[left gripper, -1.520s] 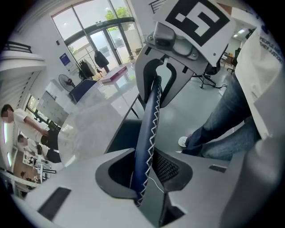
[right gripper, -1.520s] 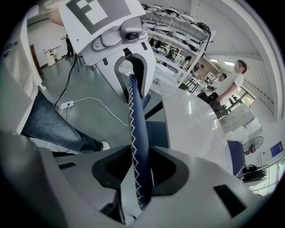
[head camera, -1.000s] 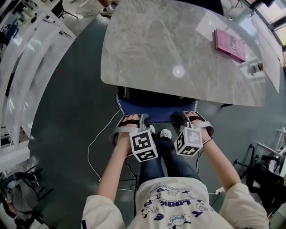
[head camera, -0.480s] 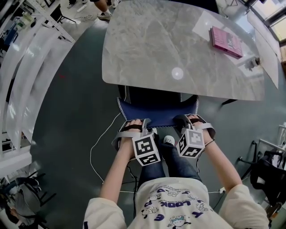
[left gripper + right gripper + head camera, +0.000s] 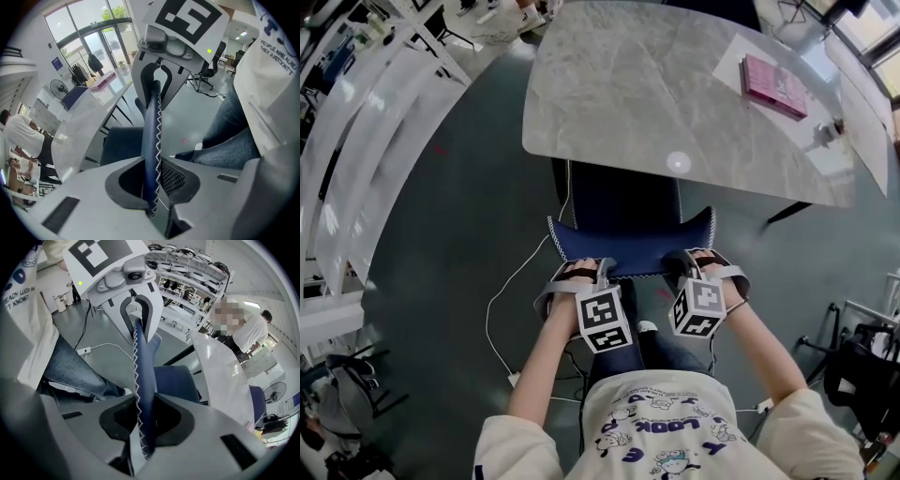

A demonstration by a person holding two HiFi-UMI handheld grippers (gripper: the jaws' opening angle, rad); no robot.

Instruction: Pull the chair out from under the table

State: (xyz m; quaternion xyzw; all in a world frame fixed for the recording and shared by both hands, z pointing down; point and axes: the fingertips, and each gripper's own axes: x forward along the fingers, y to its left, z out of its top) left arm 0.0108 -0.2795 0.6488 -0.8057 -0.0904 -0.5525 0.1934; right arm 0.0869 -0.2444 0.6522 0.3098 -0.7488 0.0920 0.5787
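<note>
Head view, looking steeply down: a person stands behind a dark blue chair (image 5: 626, 202). Its seat shows partly out from under a grey marble table (image 5: 656, 84). A pink book (image 5: 773, 86) lies near the table's far right corner. The left gripper (image 5: 587, 270) and right gripper (image 5: 688, 262) sit on the top edge of the backrest (image 5: 628, 246), well apart.

Left gripper view: the jaws stand narrowly apart, clamped on the white-stitched backrest edge.

Right gripper view: the jaws pinch the same blue edge, equally narrow.

Left claw (image 5: 600, 269), right claw (image 5: 685, 260) clamp chair back (image 5: 628, 242) — (navy, white-stitched).
</note>
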